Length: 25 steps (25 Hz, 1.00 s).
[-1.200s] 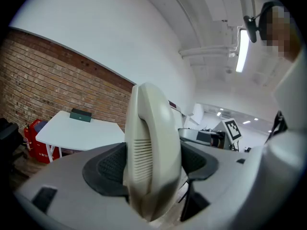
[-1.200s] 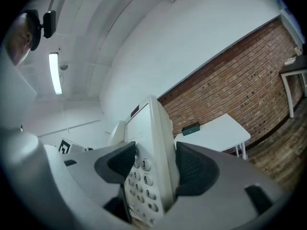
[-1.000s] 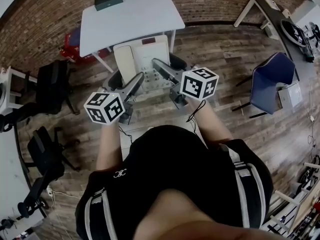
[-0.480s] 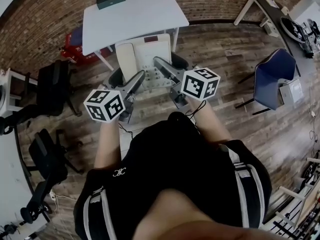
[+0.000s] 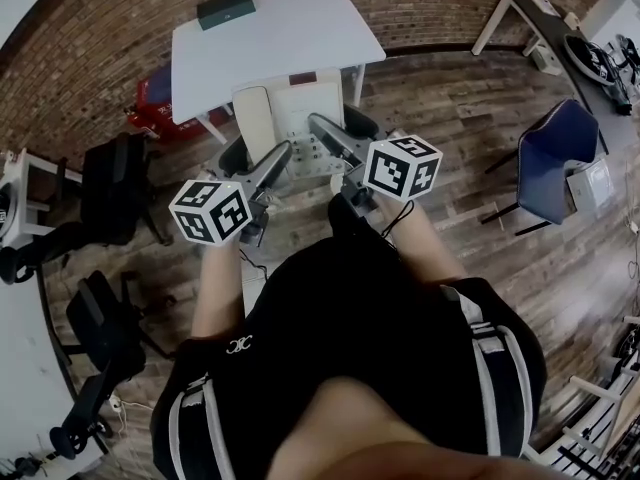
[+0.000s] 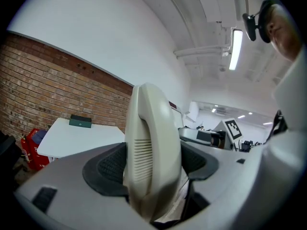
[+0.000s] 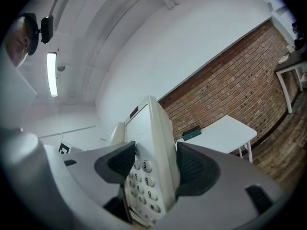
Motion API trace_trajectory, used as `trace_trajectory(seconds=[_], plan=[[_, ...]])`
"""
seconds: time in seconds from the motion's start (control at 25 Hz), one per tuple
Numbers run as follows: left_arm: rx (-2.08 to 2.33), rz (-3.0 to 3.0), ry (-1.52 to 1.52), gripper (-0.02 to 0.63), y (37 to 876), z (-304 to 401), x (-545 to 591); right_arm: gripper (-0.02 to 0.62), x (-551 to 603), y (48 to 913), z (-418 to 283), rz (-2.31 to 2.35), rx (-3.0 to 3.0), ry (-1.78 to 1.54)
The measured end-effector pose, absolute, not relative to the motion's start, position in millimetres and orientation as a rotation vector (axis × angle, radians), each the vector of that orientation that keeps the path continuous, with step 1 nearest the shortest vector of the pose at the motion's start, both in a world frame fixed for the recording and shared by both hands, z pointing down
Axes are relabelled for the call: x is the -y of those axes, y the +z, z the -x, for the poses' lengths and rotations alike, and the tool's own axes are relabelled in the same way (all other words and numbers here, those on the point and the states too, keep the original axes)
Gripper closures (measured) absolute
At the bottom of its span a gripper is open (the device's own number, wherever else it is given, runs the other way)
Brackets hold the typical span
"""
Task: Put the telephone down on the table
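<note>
Head view first: the telephone (image 5: 288, 118) is up in the air in front of the person, carried between both grippers, its far end now overlapping the near edge of the white table (image 5: 290, 38). A second ago that table sat further off at the top of the picture; it has slid nearer, so the carry is closing in. The grip looks unchanged. Left gripper (image 5: 255, 160) is on the handset side, right gripper (image 5: 340, 133) on the keypad side. A dark box (image 5: 225, 8) sits at the table's far corner, well clear.

Left gripper view: both pads are pressed onto the cream handset (image 6: 153, 147), which stands on edge between them. Firm hold, no gap. The table shows beyond, lower left.

Right gripper view: jaws clamped on the telephone body, one pad over the number keys (image 7: 144, 176), the other on the back. The table lies ahead, right.

So the phone is not down yet. My read: carry it out over the tabletop, lower it flat, then let go with both.
</note>
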<state>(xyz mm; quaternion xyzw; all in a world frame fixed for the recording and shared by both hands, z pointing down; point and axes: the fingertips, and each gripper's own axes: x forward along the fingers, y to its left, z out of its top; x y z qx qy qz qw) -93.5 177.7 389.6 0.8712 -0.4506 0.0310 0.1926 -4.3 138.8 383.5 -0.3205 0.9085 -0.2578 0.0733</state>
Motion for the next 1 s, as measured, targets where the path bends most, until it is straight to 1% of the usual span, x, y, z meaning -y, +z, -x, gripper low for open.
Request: trace_trajectory(seconds=[0.24,0.4,1.0], plan=[[1.282,-2.446,0.081,0.262,384,100,-118,0.364,-79,378,11,0.938,-2.729,-0.784],[1.284,-2.45,0.079,0.262,396,102,-89,0.362,-49,389,13,0.935,-2.736,-0.766],[1.274,-2.37,0.113,0.262,411,117,65,0.363,107,405,30,0.925,-2.758,-0.874]])
